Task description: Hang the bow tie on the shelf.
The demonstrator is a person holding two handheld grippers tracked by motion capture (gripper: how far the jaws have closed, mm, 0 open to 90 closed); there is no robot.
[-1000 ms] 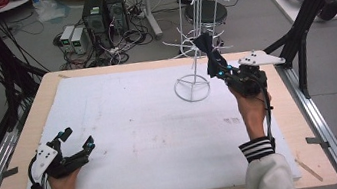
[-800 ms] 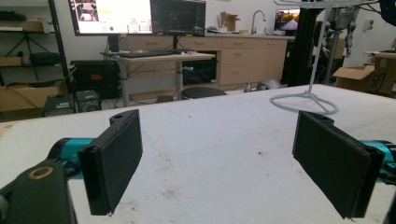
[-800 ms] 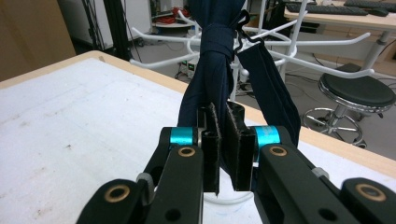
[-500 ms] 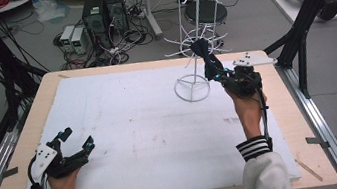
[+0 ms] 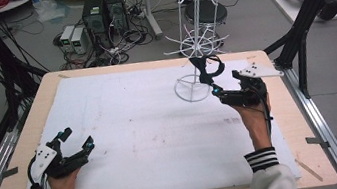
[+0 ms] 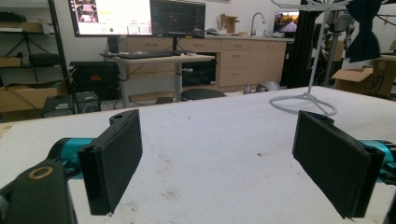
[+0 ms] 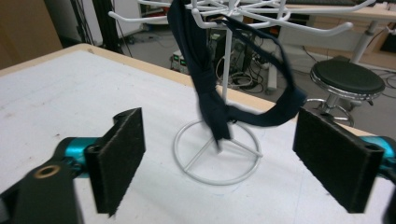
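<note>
Dark strap on white wire rack, ahead of the right gripper's fingers.

Strap [image 7: 205, 79]: dark navy, looped, hung from a hook arm of the rack [image 7: 224, 60]; one flat end hangs down beside the pole, tip just above the ring base, the loop swinging right toward the right-hand finger [image 7: 338, 158]. Right gripper [image 7: 219, 161] jaws spread wide, strap between and beyond them, not touching. Rack upright on the white table top [image 5: 126, 131], ring base flat.

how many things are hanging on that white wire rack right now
1: a dark strap hangs from a lower hook of the white wire rack, just beyond the open right tongs. The rack's other visible hooks look bare.
</note>
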